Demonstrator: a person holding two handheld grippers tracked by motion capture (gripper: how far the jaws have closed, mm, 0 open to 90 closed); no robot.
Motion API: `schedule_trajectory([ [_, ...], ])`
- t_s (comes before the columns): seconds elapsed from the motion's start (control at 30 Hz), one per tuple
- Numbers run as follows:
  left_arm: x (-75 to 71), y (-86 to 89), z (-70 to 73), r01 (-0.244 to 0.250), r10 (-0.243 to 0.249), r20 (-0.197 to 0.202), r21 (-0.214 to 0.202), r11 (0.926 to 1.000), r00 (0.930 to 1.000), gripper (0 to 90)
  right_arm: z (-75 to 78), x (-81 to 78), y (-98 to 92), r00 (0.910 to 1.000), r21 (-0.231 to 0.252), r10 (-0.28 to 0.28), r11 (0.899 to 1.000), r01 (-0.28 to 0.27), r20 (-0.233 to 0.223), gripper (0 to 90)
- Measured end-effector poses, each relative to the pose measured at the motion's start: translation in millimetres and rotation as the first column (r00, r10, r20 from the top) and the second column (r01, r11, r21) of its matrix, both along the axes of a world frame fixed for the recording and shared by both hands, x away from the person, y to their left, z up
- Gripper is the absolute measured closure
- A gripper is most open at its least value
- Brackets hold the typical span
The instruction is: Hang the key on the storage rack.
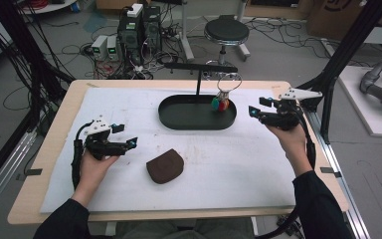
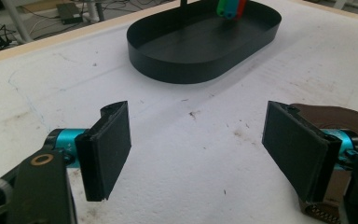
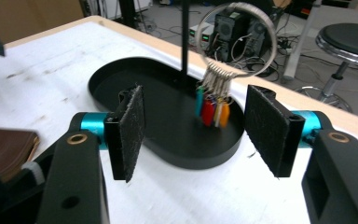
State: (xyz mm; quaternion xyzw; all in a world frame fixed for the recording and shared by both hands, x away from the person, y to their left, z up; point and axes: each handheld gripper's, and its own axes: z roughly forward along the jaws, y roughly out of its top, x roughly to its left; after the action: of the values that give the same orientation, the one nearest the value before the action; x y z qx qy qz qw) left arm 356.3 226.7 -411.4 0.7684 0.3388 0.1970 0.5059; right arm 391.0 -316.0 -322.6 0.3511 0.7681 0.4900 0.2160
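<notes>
The white mat covers most of the table. On it, toward 12 o'clock from centre, sits the black oval tray. A thin black stand rises from the tray's far side, and its crossbar carries a large metal key ring with coloured tags hanging just above the tray floor at the tray's 3 o'clock end. A brown leather wallet lies flat on the mat, at 6 o'clock from the tray and well apart from it.

Right gripper: held at 3 o'clock of the tray, jaws spread wide, holding nothing. In the right gripper view the key ring and tags sit framed between the pads, farther off, so the ring appears to be the work in hand.

Left gripper: at 9 o'clock of the wallet, jaws apart, empty. In the left gripper view the wallet lies just behind the right-hand pad.

Recommended procedure for the approach:
1. Keep the right gripper's jaws fully apart until the ring wire lies between the pads.
2. Advance level toward the ring's lower arc, above the tag cluster, so that the pads close on metal, not on loose tags.
3. Avoid contact with the stand; a knock may tip it or set the ring swinging.
4. Close squarely on the wire before lifting clear of the crossbar.
</notes>
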Motion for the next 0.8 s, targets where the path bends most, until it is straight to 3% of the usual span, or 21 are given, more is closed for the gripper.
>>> schedule_trajectory([
  [0.1, -0.4, 0.3, 0.4, -0.004, 0.003, 0.005, 0.004, 1.0, 1.0, 23.7, -10.0, -16.8, -6.7, 1.0, 0.032, -0.006, 0.999, 0.006, 0.006, 38.1],
  [0.4, -1.2, 4.2, 1.1, -0.013, 0.013, 0.013, -0.002, 0.9999, 0.9998, 23.7, -34.3, -45.0, -21.9, 0.9994, 0.118, -0.033, 0.992, 0.033, -0.002, 31.8],
  [0.8, -3.3, 3.2, 2.8, -0.007, 0.007, 0.019, -0.001, 1.0, 0.9998, 23.7, -65.3, -54.9, -29.9, 0.9981, 0.088, -0.05, 0.995, 0.053, -0.036, 25.7],
])
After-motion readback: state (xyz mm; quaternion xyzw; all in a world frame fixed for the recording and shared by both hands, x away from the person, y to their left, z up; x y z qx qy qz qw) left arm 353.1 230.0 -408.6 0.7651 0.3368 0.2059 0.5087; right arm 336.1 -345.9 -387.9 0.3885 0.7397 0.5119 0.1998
